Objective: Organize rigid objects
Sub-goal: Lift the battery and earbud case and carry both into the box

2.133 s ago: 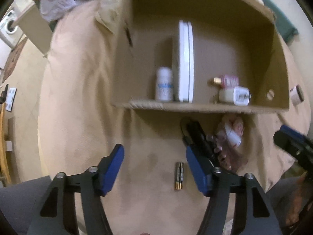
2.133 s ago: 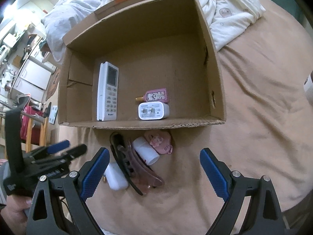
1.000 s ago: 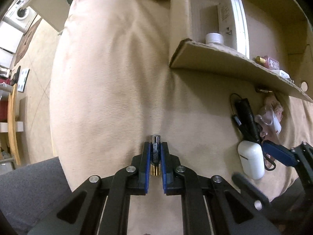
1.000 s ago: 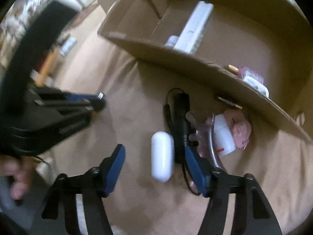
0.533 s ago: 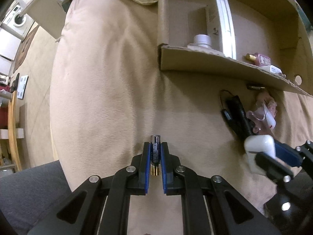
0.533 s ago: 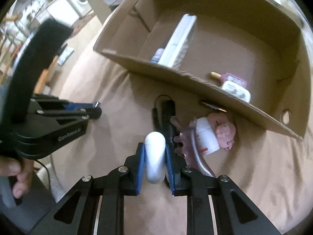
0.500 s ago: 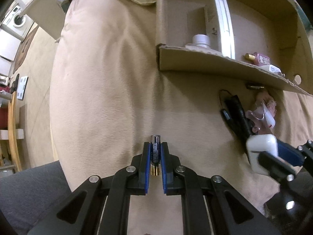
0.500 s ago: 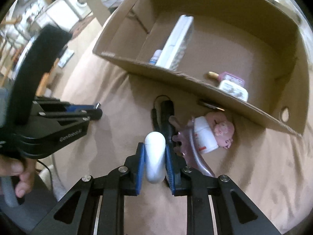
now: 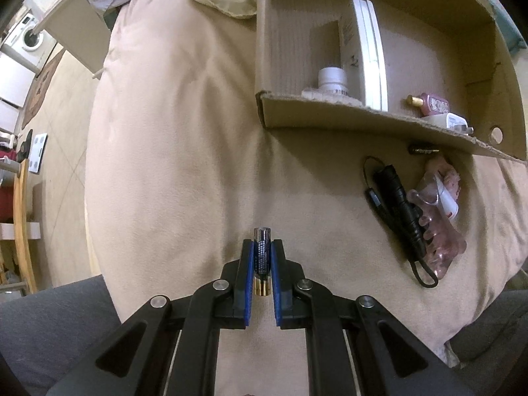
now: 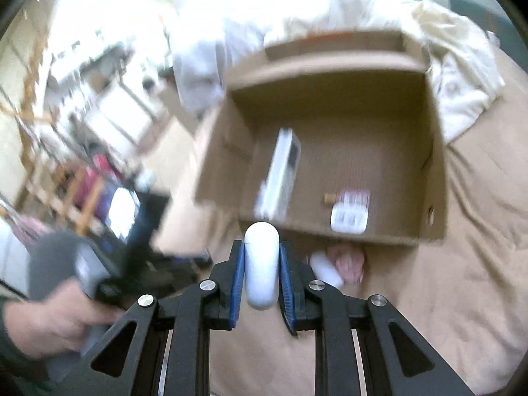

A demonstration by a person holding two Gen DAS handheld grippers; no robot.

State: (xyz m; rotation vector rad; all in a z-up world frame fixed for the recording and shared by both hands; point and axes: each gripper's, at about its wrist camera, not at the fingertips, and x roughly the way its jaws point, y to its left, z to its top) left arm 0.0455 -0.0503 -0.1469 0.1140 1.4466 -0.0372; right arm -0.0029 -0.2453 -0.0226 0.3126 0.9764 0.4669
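My left gripper is shut on a dark battery with a gold end, held above the beige blanket. My right gripper is shut on a white oval earbud case, lifted in front of the open cardboard box. The box holds a white remote, a white bottle, a pink item and a white charger. The right wrist view is blurred.
A black flashlight with cord, a clear pink hair claw, a small white bottle and a pink item lie on the blanket before the box. Another battery lies under the box edge. White bedding lies behind.
My right gripper has lifted the white case off the blanket and swung up toward the box, out of the left wrist view. My left gripper still holds the battery.
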